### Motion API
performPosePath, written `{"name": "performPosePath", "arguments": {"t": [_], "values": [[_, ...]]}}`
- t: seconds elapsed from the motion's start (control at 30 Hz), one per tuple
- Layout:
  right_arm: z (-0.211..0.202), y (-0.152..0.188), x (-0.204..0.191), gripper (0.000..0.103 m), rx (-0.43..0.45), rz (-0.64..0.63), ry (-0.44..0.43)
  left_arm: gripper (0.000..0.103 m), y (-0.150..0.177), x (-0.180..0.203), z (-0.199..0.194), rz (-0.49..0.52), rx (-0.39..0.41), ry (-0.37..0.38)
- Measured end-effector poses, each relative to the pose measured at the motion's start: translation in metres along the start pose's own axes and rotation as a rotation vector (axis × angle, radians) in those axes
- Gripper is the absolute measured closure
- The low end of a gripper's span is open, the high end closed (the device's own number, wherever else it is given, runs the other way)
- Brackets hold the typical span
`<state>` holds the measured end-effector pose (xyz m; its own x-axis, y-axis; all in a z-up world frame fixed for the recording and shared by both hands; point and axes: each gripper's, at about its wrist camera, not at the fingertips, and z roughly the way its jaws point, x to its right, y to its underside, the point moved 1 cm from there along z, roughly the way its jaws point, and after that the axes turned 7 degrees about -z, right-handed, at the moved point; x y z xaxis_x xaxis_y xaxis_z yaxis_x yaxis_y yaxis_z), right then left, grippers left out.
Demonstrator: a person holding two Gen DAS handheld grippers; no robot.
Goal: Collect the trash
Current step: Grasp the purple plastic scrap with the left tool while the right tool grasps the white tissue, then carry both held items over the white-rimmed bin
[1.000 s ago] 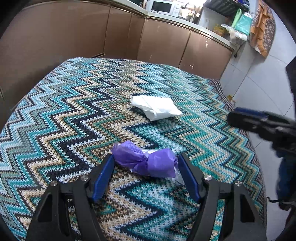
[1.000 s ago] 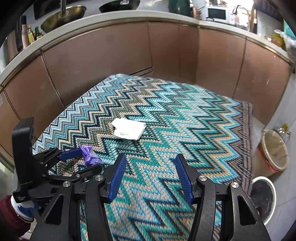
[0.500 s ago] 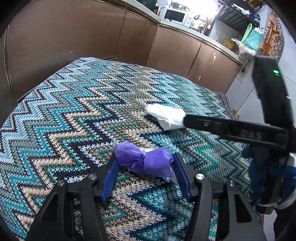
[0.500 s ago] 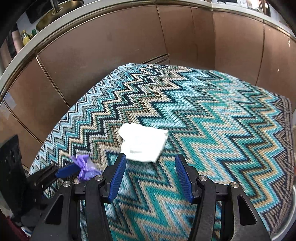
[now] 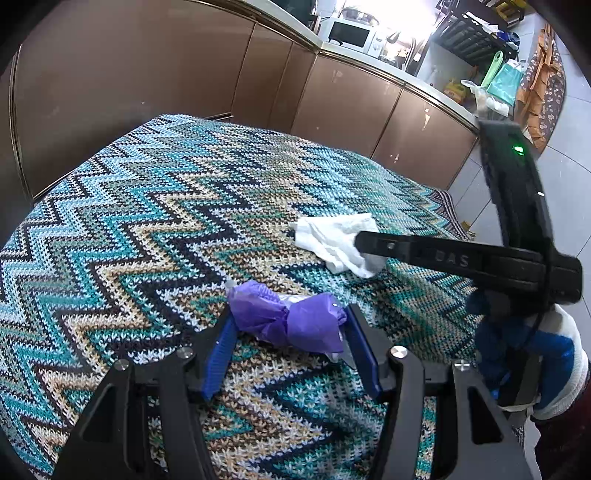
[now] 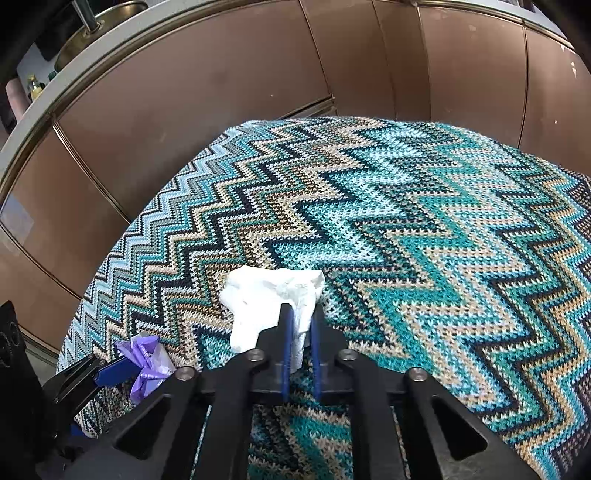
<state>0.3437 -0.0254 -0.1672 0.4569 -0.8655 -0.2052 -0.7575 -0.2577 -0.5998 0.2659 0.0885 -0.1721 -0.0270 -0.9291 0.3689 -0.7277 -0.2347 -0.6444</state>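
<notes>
A crumpled purple wrapper (image 5: 288,321) lies on the zigzag-knit cloth (image 5: 147,221), spanning the gap between the blue pads of my left gripper (image 5: 290,332), which press on both its ends. Further back is a white tissue (image 5: 332,240); my right gripper (image 5: 364,243) reaches in from the right and pinches its near edge. In the right wrist view the right gripper (image 6: 300,325) is shut on a fold of the tissue (image 6: 258,299), bunching it up. At lower left of that view are the purple wrapper (image 6: 147,365) and the left gripper (image 6: 110,369).
Brown cabinet fronts (image 6: 221,92) curve round the far side of the cloth, with a counter and a microwave (image 5: 349,33) above. Grey floor tiles (image 5: 569,166) lie to the right. A gloved hand (image 5: 535,362) holds the right gripper.
The right gripper came down and forward over the tissue and closed on it, crumpling it. The left gripper's jaws narrowed onto the purple wrapper and stayed in place.
</notes>
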Motion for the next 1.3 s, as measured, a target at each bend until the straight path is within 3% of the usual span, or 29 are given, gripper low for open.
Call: {"name": "performPosePath", "arguments": {"t": [0.6,1.0,1.3], "values": [[-0.120,0.068,-0.010,0.097,0.090,0.010,0.117,0.049,0.009,0.023,-0.027,0.070,0.074,-0.032],[-0.199,0.121,-0.025,0.097,0.177,0.047,0.178,0.049,0.009,0.030,-0.090,0.107,0.157,-0.022],[-0.243,0.144,-0.036,0.097,0.261,0.040,0.193,0.049,0.016,0.067,-0.139,0.184,0.219,0.009]]}}
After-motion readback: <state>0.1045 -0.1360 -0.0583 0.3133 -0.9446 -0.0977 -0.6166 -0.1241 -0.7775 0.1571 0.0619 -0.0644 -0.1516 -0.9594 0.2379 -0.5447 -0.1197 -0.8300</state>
